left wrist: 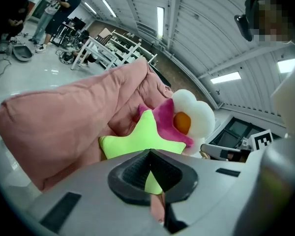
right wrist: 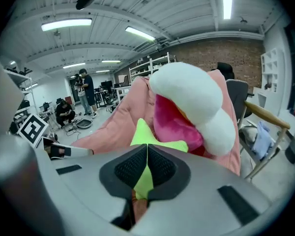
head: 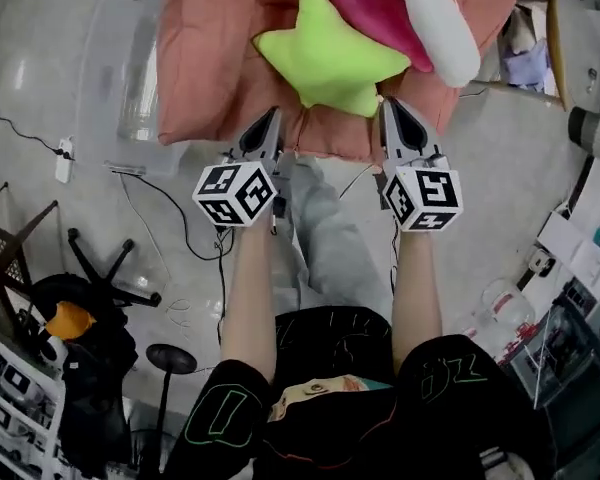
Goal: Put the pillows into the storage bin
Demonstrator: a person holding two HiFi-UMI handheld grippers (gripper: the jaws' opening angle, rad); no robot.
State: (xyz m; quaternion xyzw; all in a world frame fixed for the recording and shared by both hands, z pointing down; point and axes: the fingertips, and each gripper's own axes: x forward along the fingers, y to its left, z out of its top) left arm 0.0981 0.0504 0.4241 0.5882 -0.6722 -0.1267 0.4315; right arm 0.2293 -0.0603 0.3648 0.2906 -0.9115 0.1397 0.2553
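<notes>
Now, only the head view catches the clear storage bin [head: 120,68], far left on the floor, partly behind the pink pillow [head: 210,58]. The left tongs [head: 270,118] pinch that pillow's near edge, star pillow [head: 325,58] and flower pillow [head: 430,18] piled on top, right tongs [head: 392,108] pinching likewise.

Shut off at 12 o'clock by pink pillow [head: 210,58], with star [head: 325,58] and flower [head: 430,18] on top. Clear bin [head: 130,78] at 10 o'clock, partly under that pillow. Open floor [head: 40,68] at 9 o'clock, crossed by cable [head: 20,128]. Chair [head: 556,33] at 2 o'clock, near the pillow. Crowded at 8 o'clock with wheeled base [head: 110,268].
</notes>
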